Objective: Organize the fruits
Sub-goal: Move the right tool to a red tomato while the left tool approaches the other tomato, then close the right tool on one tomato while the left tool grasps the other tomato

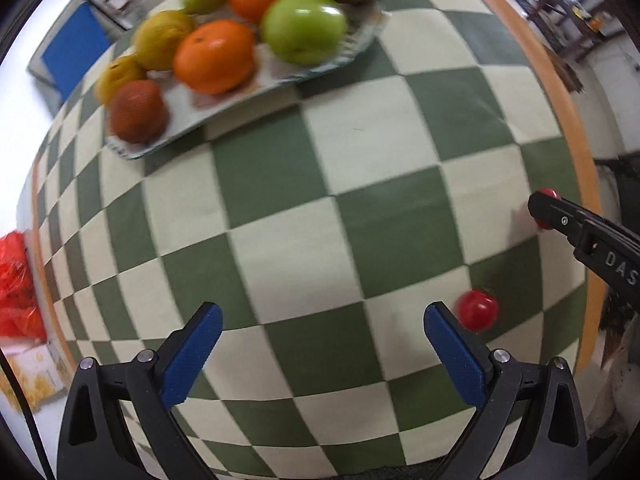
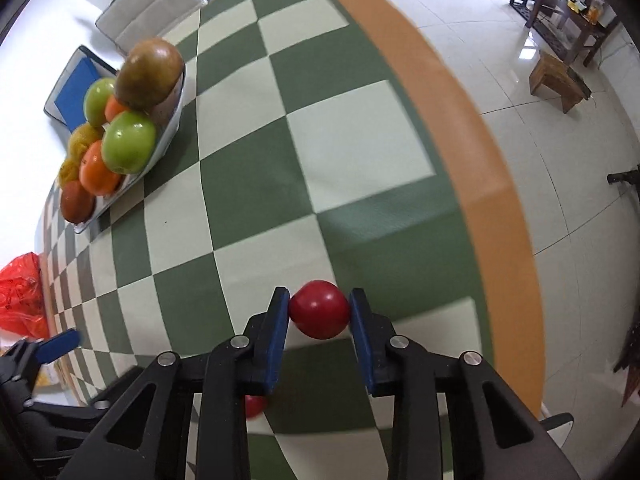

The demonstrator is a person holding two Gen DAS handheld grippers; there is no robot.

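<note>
Low in the right wrist view, the right gripper [image 2: 320, 312] pinches a tomato [image 2: 319, 309]; its roundness risks slipping. Left gripper [image 1: 322, 326] gapes wide, empty.

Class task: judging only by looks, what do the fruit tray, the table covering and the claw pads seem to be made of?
Fruit tray: probably glass or clear plastic; its pale, ribbed rim looks translucent.

Table covering: likely a matte cloth or vinyl sheet, printed in green and cream checks, with an orange border and no glare.

Pads of the left claw: blue, finely textured, perhaps rubber or printed plastic.
</note>
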